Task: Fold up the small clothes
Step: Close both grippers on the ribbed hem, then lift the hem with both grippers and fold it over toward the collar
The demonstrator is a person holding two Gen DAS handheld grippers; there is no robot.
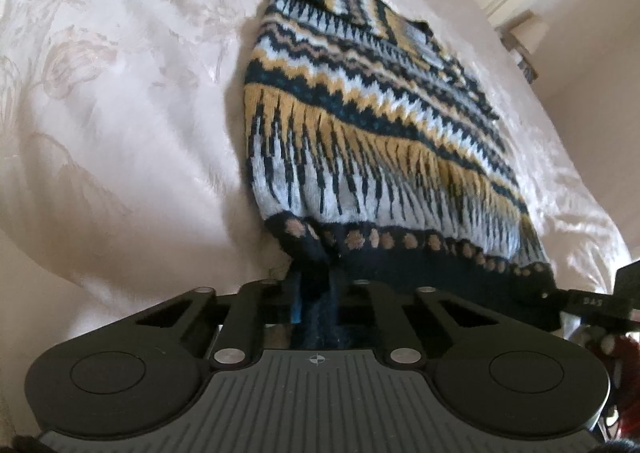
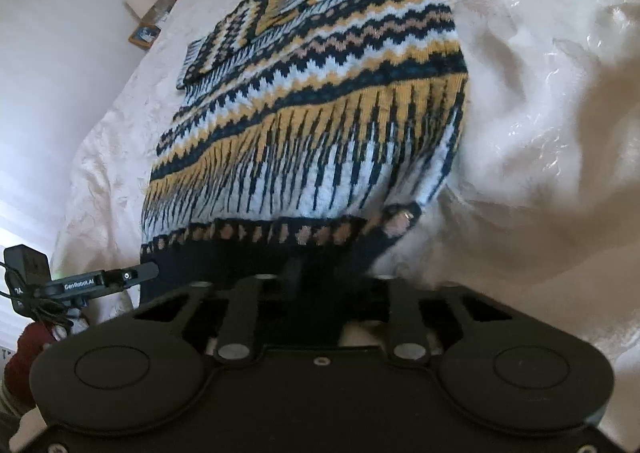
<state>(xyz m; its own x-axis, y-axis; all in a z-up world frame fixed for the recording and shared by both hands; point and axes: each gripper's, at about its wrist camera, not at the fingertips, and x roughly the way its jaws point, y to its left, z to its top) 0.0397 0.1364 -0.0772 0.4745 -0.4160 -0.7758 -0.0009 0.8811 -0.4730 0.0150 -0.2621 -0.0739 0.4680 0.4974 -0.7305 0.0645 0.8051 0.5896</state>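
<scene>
One garment: a patterned knit sweater (image 1: 360, 125) lies spread on the pale bedspread (image 1: 120, 113), stretching away from both sets of fingers, sleeves already folded in across its far end.
Hem: the dark ribbed band (image 2: 256, 257) is the nearest part, running between the two grippers.
Left gripper (image 1: 314, 285): jaws closed tight on the hem's left corner, dark knit bunched between the fingers.
Right gripper (image 2: 296, 273): jaws nearly closed, pinching the hem near its right corner; the fingertips are mostly buried in wool.
Step in hand: likely lifting the hem to fold it toward the collar.
Risk, slip: thick knit may pull out of the right pinch if it caught only the top layer.
Risk, skew: uneven lifting would drag one side and give a crooked fold.
Risk, sleeves: a quick pull could shake the folded sleeves loose.
Risk, bedspread: its slick cloth may let the sweater slide.
</scene>
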